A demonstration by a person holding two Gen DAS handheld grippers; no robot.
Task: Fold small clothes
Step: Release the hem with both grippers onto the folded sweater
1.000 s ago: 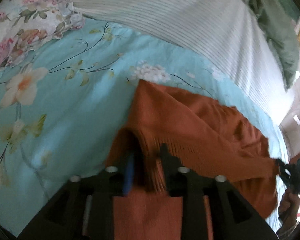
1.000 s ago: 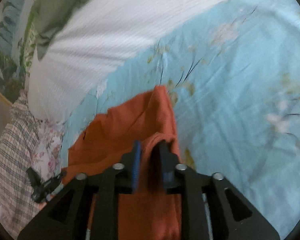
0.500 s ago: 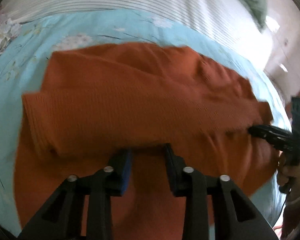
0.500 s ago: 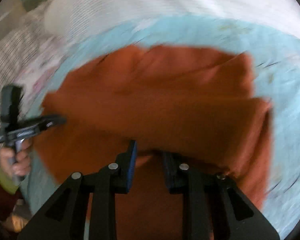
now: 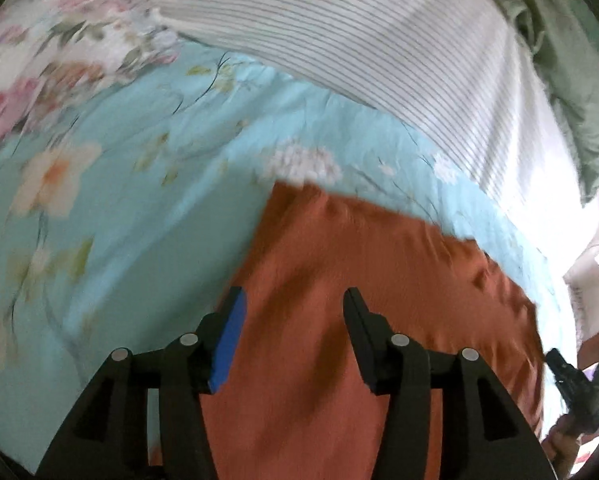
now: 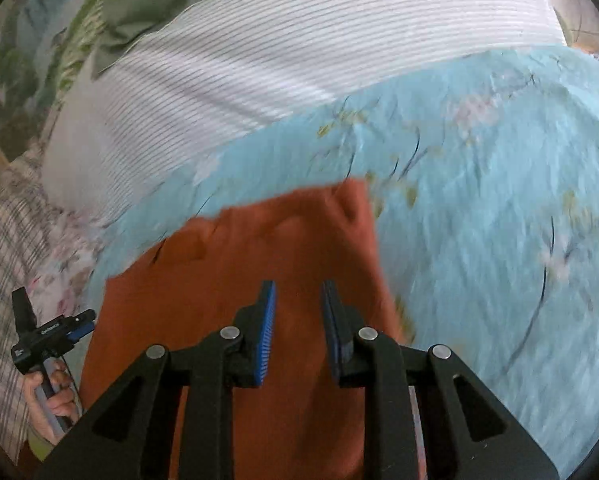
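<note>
Sweater (image 5: 379, 280) under my opening left gripper (image 5: 293, 300) and right gripper (image 6: 297, 292), ungripped | far edge on bedspread (image 5: 139, 200) | bare room beyond

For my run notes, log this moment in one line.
left gripper: opening, nothing pinched | right gripper: opening, nothing pinched | orange garment: lying on blue floral sheet

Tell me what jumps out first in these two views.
A rust-orange garment lies spread on a light blue flowered bedspread, filling the lower middle of both views. Behind it sits a white striped pillow. The left gripper hangs over the cloth, fingers opening with nothing gripped.
</note>
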